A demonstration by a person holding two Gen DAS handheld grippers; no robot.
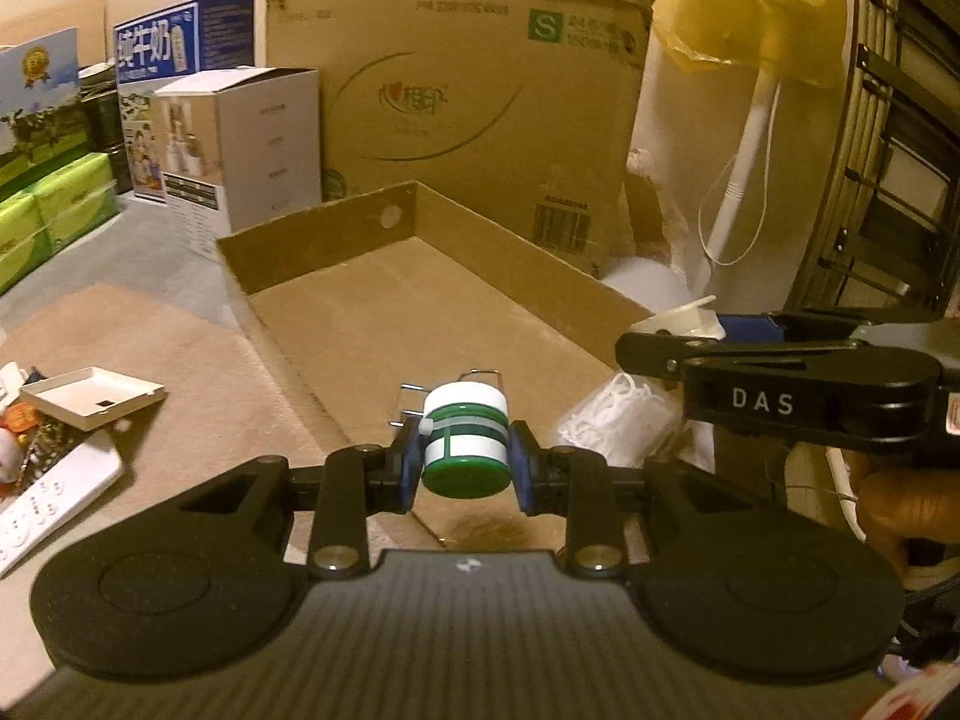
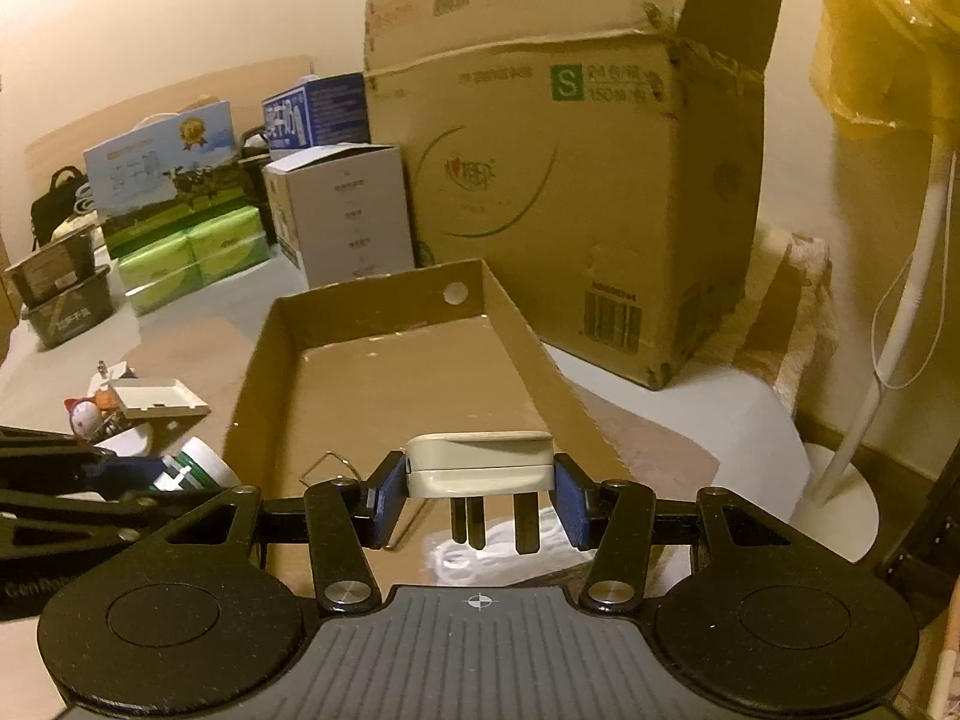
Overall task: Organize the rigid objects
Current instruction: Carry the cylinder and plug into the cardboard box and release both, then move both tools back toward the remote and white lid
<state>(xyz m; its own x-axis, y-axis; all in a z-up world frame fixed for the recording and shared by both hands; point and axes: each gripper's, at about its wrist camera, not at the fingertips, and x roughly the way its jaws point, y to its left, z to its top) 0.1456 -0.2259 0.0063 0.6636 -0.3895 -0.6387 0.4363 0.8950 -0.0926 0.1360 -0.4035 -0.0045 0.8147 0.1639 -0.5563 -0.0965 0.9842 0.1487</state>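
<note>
- The left claw pinches a green-and-white jar just short of the cardboard tray's near edge; its rounded sides could slip from the pads.
- The right claw clamps a cream plug adapter over that edge, prongs down; these may snag the wall.
- Both claws sit close, so they could collide.

A home storage corner: stacked cardboard boxes, milk cartons, standing fan.

A: The left matte-black two-finger gripper?
B: Blue pads, silver pivot screws, round black discs, a ribbed grey base.
A: And the right matte-black two-finger gripper?
B: The same build; white "DAS" lettering marks its side.
</note>
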